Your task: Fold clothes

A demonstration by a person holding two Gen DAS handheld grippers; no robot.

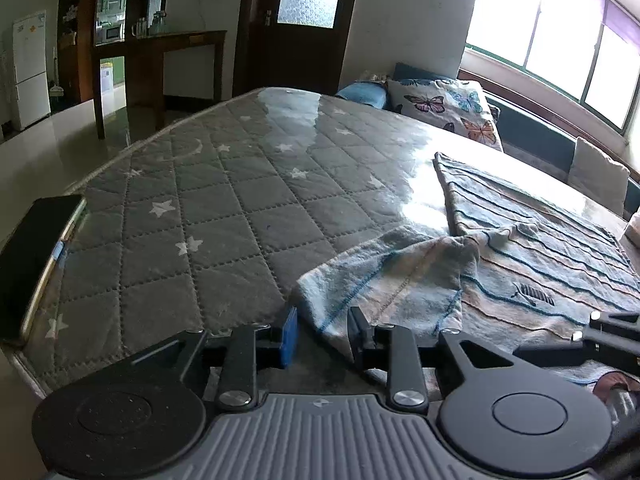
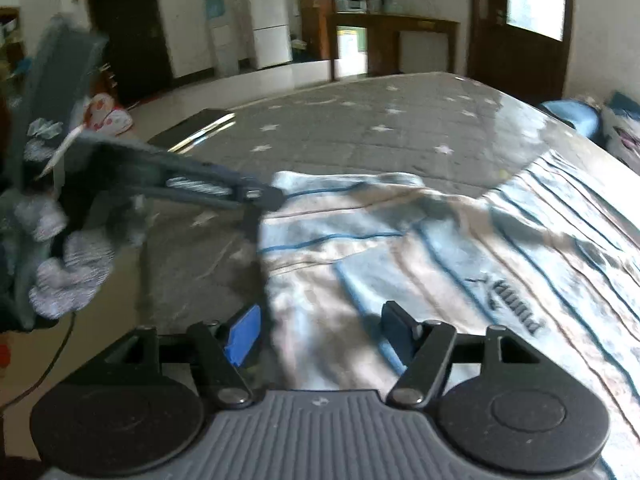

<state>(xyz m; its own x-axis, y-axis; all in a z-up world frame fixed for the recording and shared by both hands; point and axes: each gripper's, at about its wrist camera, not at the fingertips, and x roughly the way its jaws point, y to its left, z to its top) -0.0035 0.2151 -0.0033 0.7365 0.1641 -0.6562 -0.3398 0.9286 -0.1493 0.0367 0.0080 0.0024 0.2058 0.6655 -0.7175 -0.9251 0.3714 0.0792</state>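
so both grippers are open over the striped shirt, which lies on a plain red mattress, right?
Not quite: the mattress is grey, quilted and dotted with white stars, as the left wrist view shows. The rest holds: the left gripper and right gripper are both open at the striped shirt.

A butterfly-print pillow (image 1: 452, 110) lies at the far end of the grey star-quilted mattress (image 1: 208, 208). A white fridge (image 2: 270, 20) stands against the wall beyond.

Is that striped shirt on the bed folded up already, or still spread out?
Mostly spread out. The striped shirt lies flat on the mattress, with only its sleeve flopped loosely sideways.
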